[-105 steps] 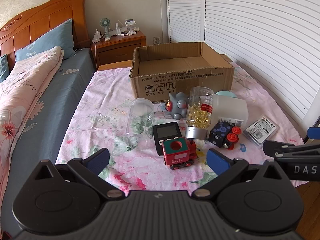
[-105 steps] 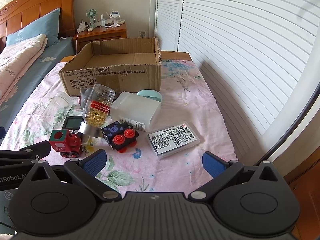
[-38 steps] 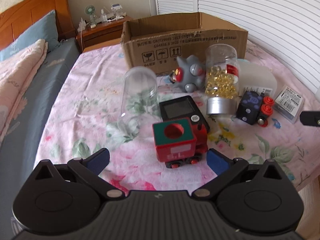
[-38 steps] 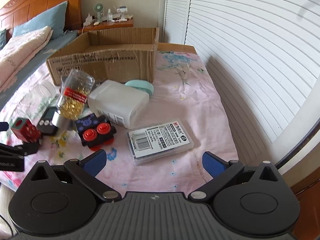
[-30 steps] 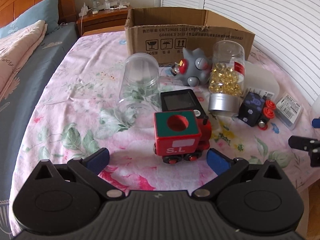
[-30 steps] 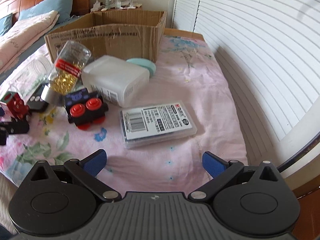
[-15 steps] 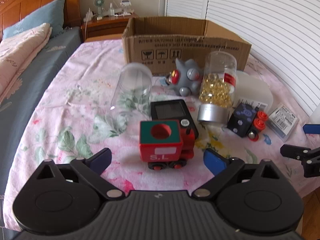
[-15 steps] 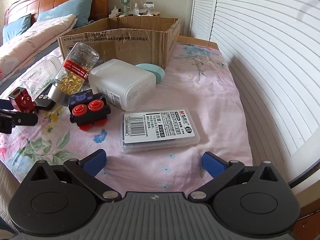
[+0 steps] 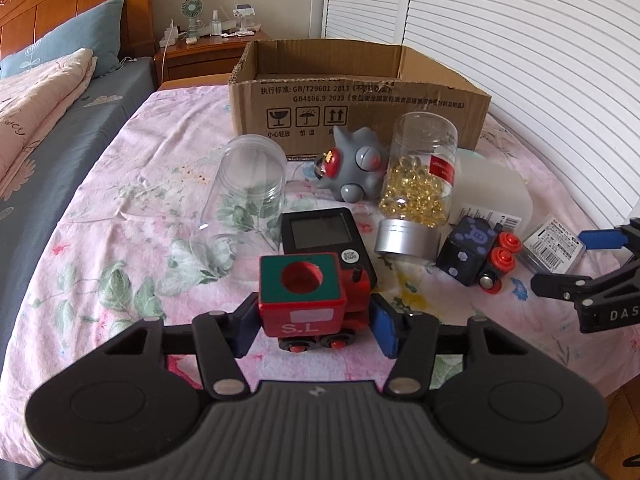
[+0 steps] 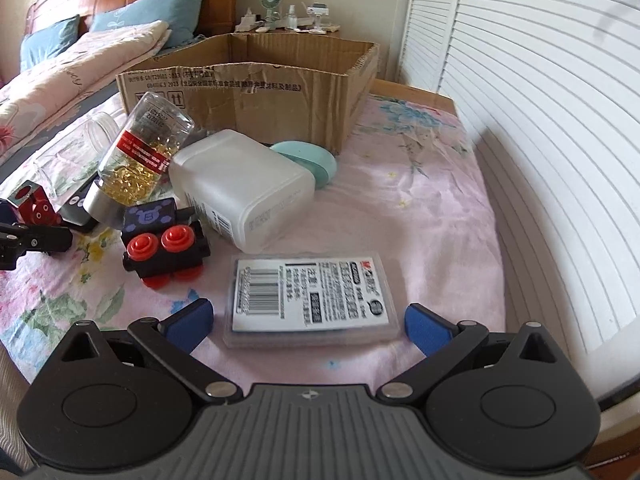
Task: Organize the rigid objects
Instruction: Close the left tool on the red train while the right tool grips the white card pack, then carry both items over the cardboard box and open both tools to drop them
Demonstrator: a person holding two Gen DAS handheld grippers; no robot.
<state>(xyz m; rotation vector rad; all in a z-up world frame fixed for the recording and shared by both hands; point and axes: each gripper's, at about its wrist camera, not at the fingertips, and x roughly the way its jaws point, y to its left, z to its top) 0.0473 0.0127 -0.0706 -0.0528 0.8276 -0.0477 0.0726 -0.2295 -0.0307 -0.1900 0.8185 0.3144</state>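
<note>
My left gripper [image 9: 314, 330] has closed on the red toy train [image 9: 310, 300], its blue pads against both sides; the train stands on the flowered sheet. My right gripper [image 10: 308, 326] is open, its pads on either side of the near end of a clear labelled plastic case [image 10: 310, 300]. An open cardboard box [image 9: 360, 98] stands behind the objects. The train also shows at the left edge of the right wrist view [image 10: 34, 204].
A black toy car with red wheels [image 10: 164, 236], a jar of yellow capsules [image 9: 418, 188], an empty clear jar [image 9: 244, 196], a black timer [image 9: 324, 236], a grey monster toy [image 9: 354, 168], a white container [image 10: 240, 188] and a teal disc [image 10: 308, 160] lie about. The bed edge is near on the right.
My left gripper moved forward and shut on the red train. My right gripper moved forward and down until its open pads flank the plastic case.
</note>
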